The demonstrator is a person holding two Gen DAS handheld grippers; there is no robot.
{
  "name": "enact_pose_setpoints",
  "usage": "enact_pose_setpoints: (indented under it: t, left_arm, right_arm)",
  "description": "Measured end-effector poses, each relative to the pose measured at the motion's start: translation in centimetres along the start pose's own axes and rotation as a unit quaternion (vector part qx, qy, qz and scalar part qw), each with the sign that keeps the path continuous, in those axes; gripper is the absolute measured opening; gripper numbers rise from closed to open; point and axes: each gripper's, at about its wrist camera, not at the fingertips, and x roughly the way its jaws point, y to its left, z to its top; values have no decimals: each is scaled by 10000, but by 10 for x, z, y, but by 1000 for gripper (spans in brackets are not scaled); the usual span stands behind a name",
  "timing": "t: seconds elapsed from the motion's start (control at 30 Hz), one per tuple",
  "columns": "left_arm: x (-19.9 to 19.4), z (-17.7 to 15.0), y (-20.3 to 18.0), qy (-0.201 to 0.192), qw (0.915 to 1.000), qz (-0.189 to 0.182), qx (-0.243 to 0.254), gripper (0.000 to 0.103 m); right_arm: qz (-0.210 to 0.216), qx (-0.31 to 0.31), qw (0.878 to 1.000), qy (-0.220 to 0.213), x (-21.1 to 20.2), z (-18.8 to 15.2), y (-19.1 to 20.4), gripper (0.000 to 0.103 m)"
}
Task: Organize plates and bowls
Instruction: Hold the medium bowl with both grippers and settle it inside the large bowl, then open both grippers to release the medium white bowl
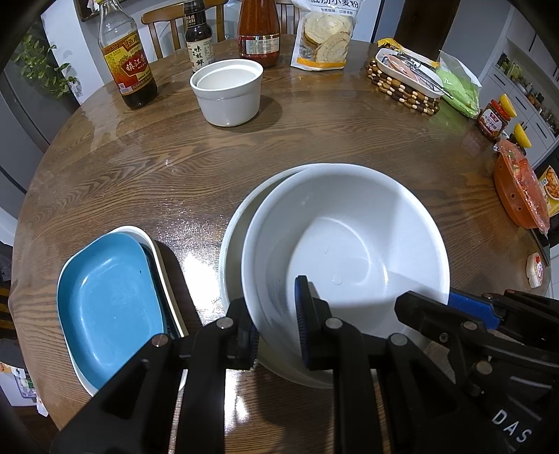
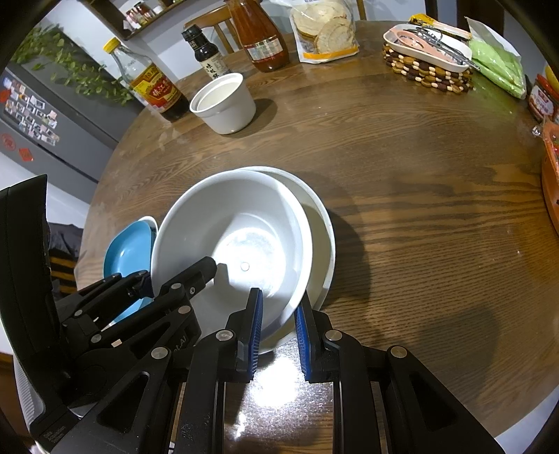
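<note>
Left gripper (image 1: 277,323): jaws pinch near rim of white bowl (image 1: 349,251), one pad inside, one outside.
White bowl: tilted, nested in second white bowl (image 1: 230,244) beneath.
Right gripper (image 1: 450,307): on bowl's right rim (pad partly hidden).
Blue dish (image 1: 108,304): left, stacked in white dish (image 1: 164,265).
Table (image 1: 174,167): round, wooden.

Hidden and cropped parts, both wrist views.
Lower bowl (image 1: 230,244) mostly covered by upper bowl (image 1: 349,244); white dish (image 1: 164,265) under blue dish (image 1: 108,297) seen only as rim; orange tray (image 2: 550,188) and jar (image 2: 543,97) cut by right edge; bottle (image 1: 258,31) tops cropped; label text unreadable.
</note>
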Motion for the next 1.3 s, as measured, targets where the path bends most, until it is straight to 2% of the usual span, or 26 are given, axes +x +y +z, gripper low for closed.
enact_pose_setpoints:
  t: [0.9, 1.0, 1.3]
  left_arm:
    - [-1, 0, 3, 1, 10000, 4, -16, 20]
    - [-4, 1, 5, -58, 10000, 12, -40, 27]
    - [-4, 1, 4, -86, 9999, 34, -53, 27]
  right_arm:
    - [-92, -9, 9999, -82, -4, 0, 0, 20]
    - [-118, 10, 9999, -108, -5, 0, 0, 20]
    - [-242, 37, 9995, -182, -10, -2, 0, 20]
